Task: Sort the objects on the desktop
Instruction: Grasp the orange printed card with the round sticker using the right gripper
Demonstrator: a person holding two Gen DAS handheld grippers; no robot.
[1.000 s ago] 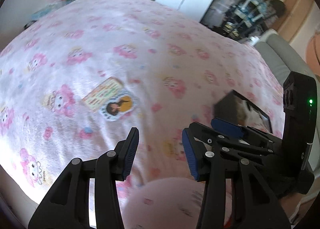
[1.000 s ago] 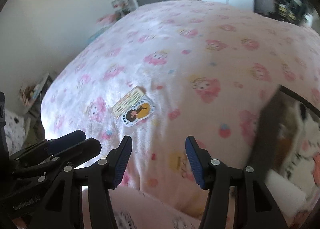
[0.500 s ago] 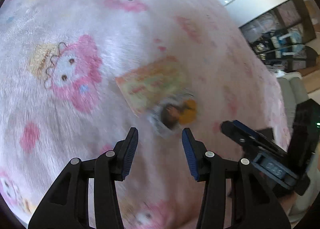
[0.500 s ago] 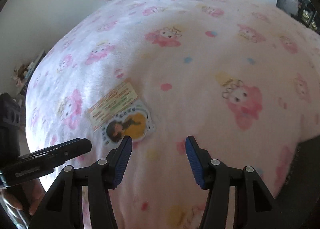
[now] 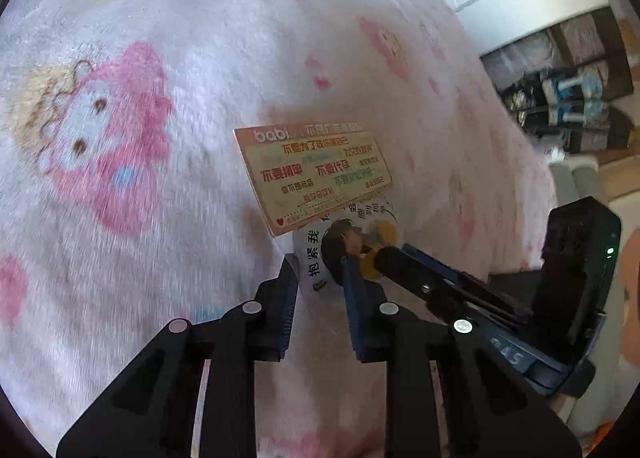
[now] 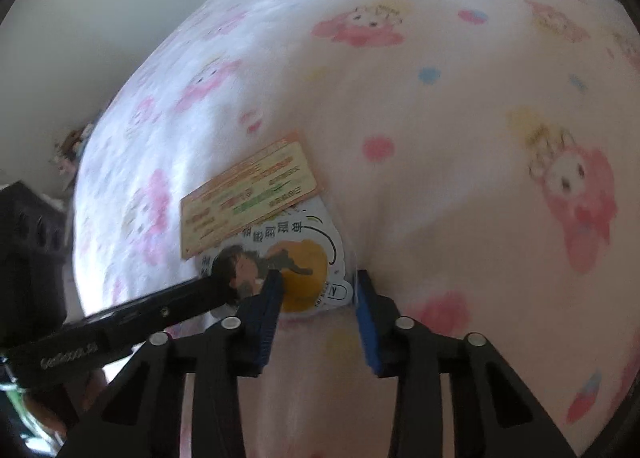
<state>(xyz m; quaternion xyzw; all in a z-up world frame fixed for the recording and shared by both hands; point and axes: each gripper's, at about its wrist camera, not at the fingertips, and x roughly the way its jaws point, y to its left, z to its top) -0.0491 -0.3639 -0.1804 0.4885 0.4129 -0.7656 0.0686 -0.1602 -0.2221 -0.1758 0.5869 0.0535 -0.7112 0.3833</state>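
Observation:
A white die-cut sticker card (image 5: 320,254) (image 6: 308,258) with a cartoon figure and an orange shape lies flat on the pink cartoon-print blanket (image 5: 120,218). An orange rectangular card (image 5: 316,172) (image 6: 248,198) overlaps its far edge. My left gripper (image 5: 319,270) points down at the sticker's near end. Its jaws are closing with the sticker's edge between them, and no firm pinch shows. My right gripper (image 6: 318,282) straddles the sticker's other end, its jaws also closing. Each gripper reaches into the other's view: the right gripper (image 5: 380,254) and the left gripper (image 6: 218,276) both have their tips over the cartoon figure.
The soft blanket (image 6: 440,98) covers the whole surface and dents under the fingers. Dark shelving (image 5: 560,98) and a grey sofa (image 5: 580,182) stand beyond the far right edge. A pale wall (image 6: 80,18) and floor clutter (image 6: 70,150) lie off the left side.
Both grippers have come down onto the two cards from well above. Their jaws have narrowed and now straddle opposite ends of the sticker card. The cards have not moved.

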